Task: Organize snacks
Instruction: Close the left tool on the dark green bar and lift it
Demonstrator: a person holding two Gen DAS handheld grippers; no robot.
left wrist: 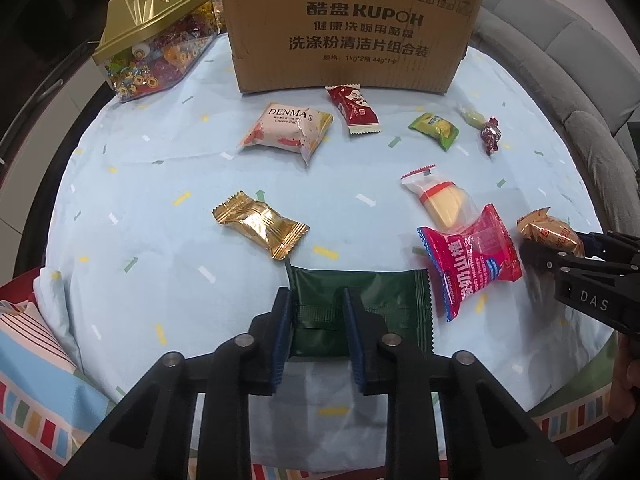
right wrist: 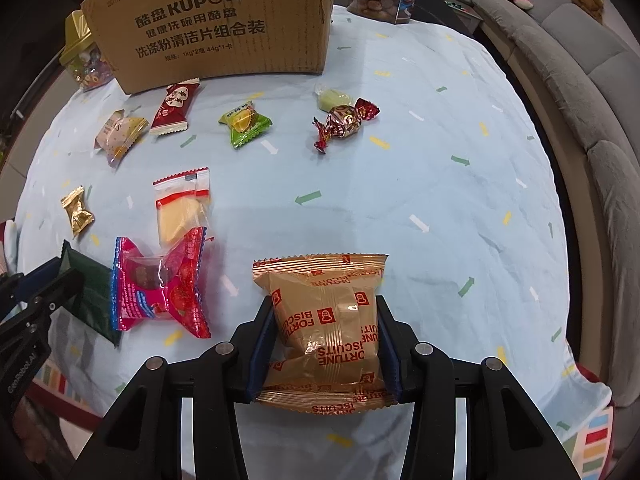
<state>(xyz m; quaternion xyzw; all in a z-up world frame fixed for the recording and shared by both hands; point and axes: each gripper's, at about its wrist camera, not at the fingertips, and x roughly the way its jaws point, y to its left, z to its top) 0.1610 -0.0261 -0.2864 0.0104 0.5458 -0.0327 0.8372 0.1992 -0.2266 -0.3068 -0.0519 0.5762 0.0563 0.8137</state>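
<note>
- Green packet (left wrist: 320, 312) sits pinched between the left gripper (left wrist: 316, 320) fingers, low over the worktop (left wrist: 160, 280).
- Right gripper (right wrist: 326, 344) fingers clamp the Fortune Biscuits pack (right wrist: 324, 320).
- Both picks look made; next, likely carry them ahead to the cardboard box (left wrist: 348, 28) beyond the fingertips.

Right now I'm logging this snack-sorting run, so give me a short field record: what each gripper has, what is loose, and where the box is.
left gripper: fingers closed on the dark green packet
right gripper: fingers closed on the Fortune Biscuits pack
surface: light blue cloth
cardboard box: far side of the cloth, upright
loose near the grippers: pink packet, gold packet, clear-wrapped wafer
loose near the box: Denmas pack, red packet, green candy, red foil candy
</note>
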